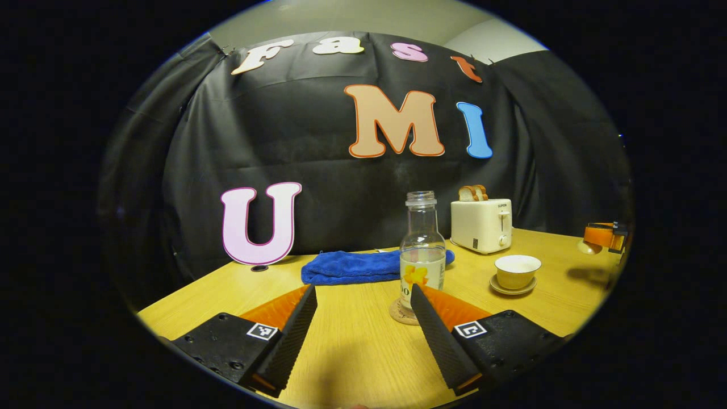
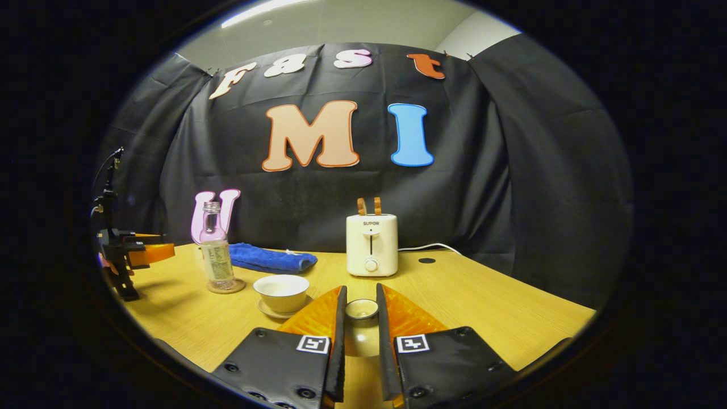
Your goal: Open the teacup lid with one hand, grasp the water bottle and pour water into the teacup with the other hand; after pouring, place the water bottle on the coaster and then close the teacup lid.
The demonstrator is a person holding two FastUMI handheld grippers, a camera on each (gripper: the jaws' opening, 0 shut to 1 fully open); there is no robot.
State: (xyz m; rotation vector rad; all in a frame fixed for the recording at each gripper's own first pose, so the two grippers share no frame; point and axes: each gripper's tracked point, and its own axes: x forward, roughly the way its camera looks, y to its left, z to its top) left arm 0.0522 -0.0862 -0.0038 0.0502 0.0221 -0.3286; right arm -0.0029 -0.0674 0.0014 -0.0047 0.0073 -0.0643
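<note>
Wooden table [image 2: 483,295] in a booth, black cloth wall behind. Status: teacup [image 2: 281,291] sits uncovered on its saucer [image 2: 271,311], well apart from the right gripper [image 2: 360,309], whose fingers are drawn narrow on the small lid [image 2: 362,308], held at 12 o'clock just ahead of its camera. Water bottle [image 1: 422,250] stands upright on the coaster [image 1: 400,313], partly filled, no cap on it. Left gripper [image 1: 363,309] is spread wide and empty, with the bottle at about 1 o'clock, just beyond its right fingertip. Judgement: the bottle already rests on the coaster, so pouring is either done or not begun; I cannot tell whether the cup holds water. Closing the cup is certainly left. Surroundings: blue towel [image 1: 352,266] behind the bottle at 12 o'clock, toaster [image 2: 371,244] with bread slices [image 1: 473,193] further back. Nothing lies between lid and cup; the bottle stands near the cup's 9 o'clock side, seen from the right gripper view.
</note>
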